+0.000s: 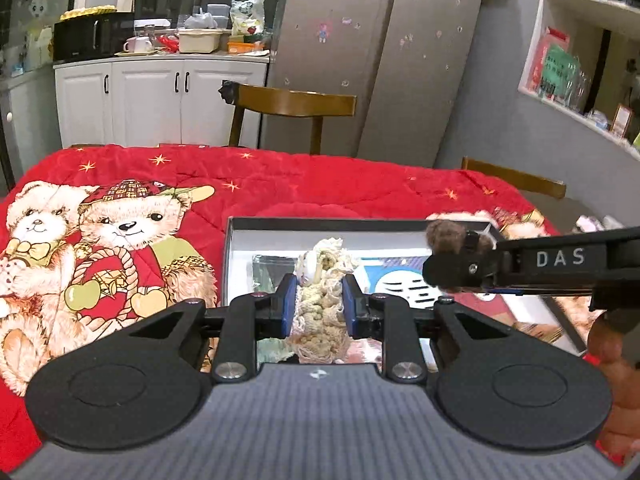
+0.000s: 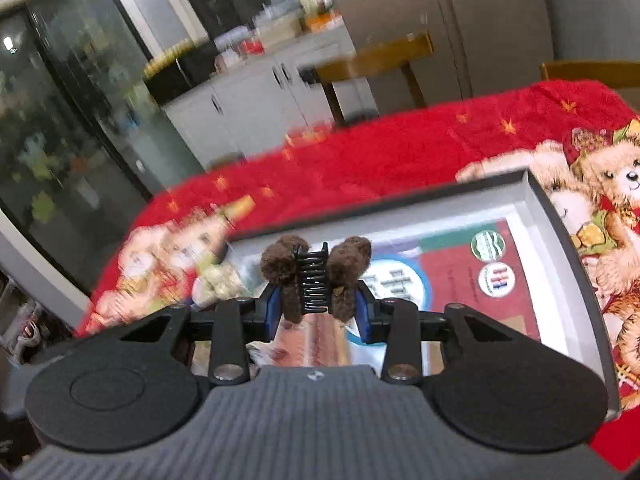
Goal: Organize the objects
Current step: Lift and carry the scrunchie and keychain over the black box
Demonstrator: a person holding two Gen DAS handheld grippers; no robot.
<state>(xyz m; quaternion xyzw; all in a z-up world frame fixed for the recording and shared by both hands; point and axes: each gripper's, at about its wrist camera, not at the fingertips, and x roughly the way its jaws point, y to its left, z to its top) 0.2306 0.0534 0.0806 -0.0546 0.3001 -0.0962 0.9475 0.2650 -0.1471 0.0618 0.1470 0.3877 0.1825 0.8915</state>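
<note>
Your left gripper [image 1: 319, 304] is clamped on a cream lace scrunchie [image 1: 322, 280], and your right gripper [image 2: 316, 312] is clamped on a brown fuzzy hair claw [image 2: 316, 276]. Both hang over the open grey box [image 1: 236, 248] on the red bear blanket [image 1: 280, 184].

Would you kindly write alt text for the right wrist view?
The right gripper clamps a brown fuzzy hair claw above an open grey box lined with a printed sheet. The box sits on a red teddy-bear blanket; a blurred kitchen lies beyond.

White cabinets [image 1: 160, 100], steel fridge [image 1: 376, 60], wooden chair [image 1: 292, 104], grey wall [image 1: 520, 128], recessed shelves [image 1: 592, 40]
</note>
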